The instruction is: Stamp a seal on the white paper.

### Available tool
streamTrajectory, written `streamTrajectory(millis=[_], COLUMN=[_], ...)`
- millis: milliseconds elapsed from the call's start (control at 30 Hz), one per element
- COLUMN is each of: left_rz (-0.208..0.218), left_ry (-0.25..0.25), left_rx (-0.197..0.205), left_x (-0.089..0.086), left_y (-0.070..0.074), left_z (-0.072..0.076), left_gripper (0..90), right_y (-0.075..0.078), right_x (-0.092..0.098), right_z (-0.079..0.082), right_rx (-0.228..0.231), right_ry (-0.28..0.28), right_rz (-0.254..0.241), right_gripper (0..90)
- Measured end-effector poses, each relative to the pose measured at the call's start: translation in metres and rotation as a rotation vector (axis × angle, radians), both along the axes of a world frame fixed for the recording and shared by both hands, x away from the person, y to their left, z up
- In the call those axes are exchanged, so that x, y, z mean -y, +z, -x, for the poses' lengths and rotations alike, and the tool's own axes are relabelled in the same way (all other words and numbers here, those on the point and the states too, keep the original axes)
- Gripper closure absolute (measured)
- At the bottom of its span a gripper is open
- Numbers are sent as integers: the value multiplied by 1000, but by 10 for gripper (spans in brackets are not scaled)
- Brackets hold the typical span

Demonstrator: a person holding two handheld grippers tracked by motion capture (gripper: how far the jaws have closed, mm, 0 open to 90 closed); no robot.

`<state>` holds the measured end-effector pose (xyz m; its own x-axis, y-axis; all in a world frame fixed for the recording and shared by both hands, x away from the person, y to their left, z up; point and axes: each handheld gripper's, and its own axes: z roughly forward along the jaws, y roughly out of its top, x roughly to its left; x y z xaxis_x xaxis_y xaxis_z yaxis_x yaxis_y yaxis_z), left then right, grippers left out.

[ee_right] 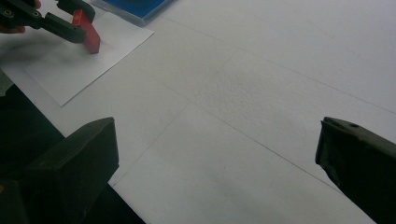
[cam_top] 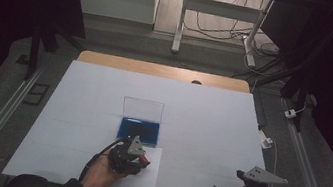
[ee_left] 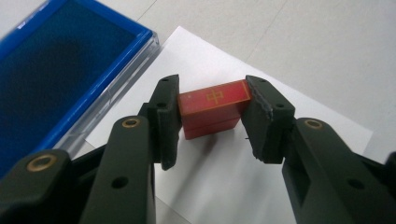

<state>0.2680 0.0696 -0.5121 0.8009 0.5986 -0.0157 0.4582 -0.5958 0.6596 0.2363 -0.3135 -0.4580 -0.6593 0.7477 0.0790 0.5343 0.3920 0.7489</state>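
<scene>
On the sheet of paper [ee_left: 224, 186] just in front of the blue ink pad [ee_left: 56, 70], the red stamp block [ee_left: 212, 109] sits clamped between the pads of the left gripper [ee_left: 212, 119], one short end against each jaw, with its gold-marked face turned up toward the camera. It looks like a small, hard, rigid block, probably stone or resin, light enough for one gripper, but smooth and glossy, so I judge it could slip or twist if the squeeze slackens; holding it by the two flat ends, as here, seems the safest grip, and it would likely chip if dropped. In the high view the left gripper [cam_top: 136, 157] is angled forward and down over the paper [cam_top: 146, 179], the hand [cam_top: 101, 174] behind it low near the table edge, the pad's clear lid [cam_top: 142, 109] standing upright beyond. From the right gripper view the block [ee_right: 89, 32] looks tilted with its lower end at or on the paper; contact is hard to tell. The right gripper [ee_right: 217, 154] has its jaws spread wide with nothing between them, held level and low over the bare white table cover [ee_right: 280, 70], well apart from the block.
</scene>
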Motion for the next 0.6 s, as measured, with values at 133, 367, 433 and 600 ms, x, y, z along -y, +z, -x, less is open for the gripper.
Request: streamTrajectory(millis=[133, 367, 433, 600], left_rz=[8, 14, 0, -28], left_ry=[-3, -10, -11, -13], left_rx=[-5, -44, -32, 7], left_x=[-1, -1, 0, 3], left_y=[0, 1, 1, 1], left_z=[-1, -7, -6, 0], left_gripper=[582, 582, 583, 583], right_y=[0, 0, 0, 0], right_x=[0, 0, 0, 0], right_z=[0, 0, 0, 0], right_rx=[-1, -5, -6, -6], right_ry=[-1, -1, 0, 1], right_rz=[1, 0, 0, 1], right_gripper=[0, 0, 0, 0])
